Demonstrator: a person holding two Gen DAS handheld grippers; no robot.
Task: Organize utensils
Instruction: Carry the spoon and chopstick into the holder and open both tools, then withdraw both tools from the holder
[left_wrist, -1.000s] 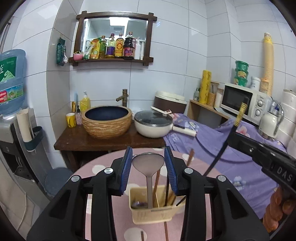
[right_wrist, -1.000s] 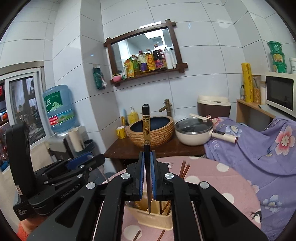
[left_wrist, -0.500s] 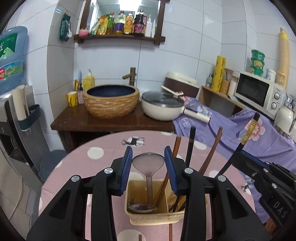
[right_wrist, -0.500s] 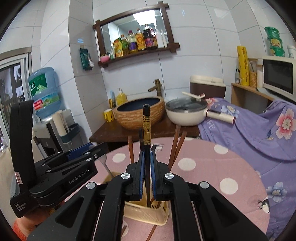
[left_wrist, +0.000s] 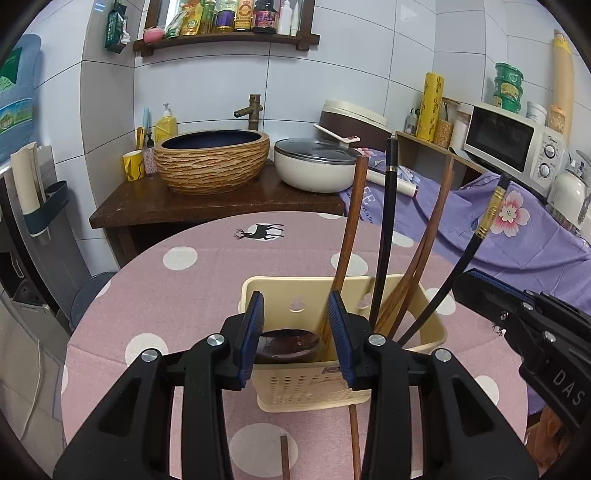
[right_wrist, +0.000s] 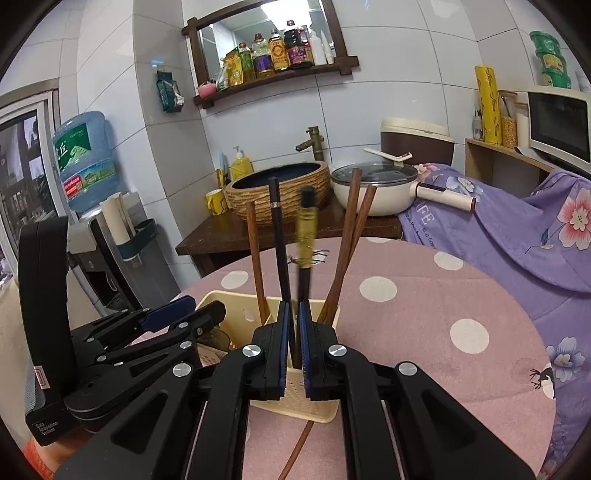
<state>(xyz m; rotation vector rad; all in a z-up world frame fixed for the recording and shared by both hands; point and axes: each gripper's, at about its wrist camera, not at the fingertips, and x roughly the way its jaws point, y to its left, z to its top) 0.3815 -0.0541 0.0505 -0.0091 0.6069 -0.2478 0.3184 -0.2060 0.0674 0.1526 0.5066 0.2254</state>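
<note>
A cream plastic basket (left_wrist: 310, 387) stands on the round pink dotted table (left_wrist: 184, 288); several brown chopsticks (left_wrist: 351, 221) and a black one lean in it. My left gripper (left_wrist: 295, 310) reaches over the basket's near rim. Its blue pads are shut on the bowl of a dark spoon (left_wrist: 288, 345) that sits low inside the basket. My right gripper (right_wrist: 291, 310) is shut on a black chopstick with a gold band (right_wrist: 306, 229), whose lower end is down in the basket (right_wrist: 229, 306). In the left wrist view that gripper (left_wrist: 465, 288) comes in from the right.
Loose brown chopsticks (left_wrist: 354, 435) lie on the table in front of the basket. Behind the table are a wooden stand with a woven basin (left_wrist: 212, 160), a white lidded pan (left_wrist: 314, 166), purple floral cloth (left_wrist: 498, 229) and a microwave (left_wrist: 513, 144). A water dispenser (right_wrist: 86, 162) stands far left.
Both grippers have come down towards the basket and tipped downward. The spoon's bowl now sits low between the left pads, inside the basket. The black chopstick has sunk in among the others.
</note>
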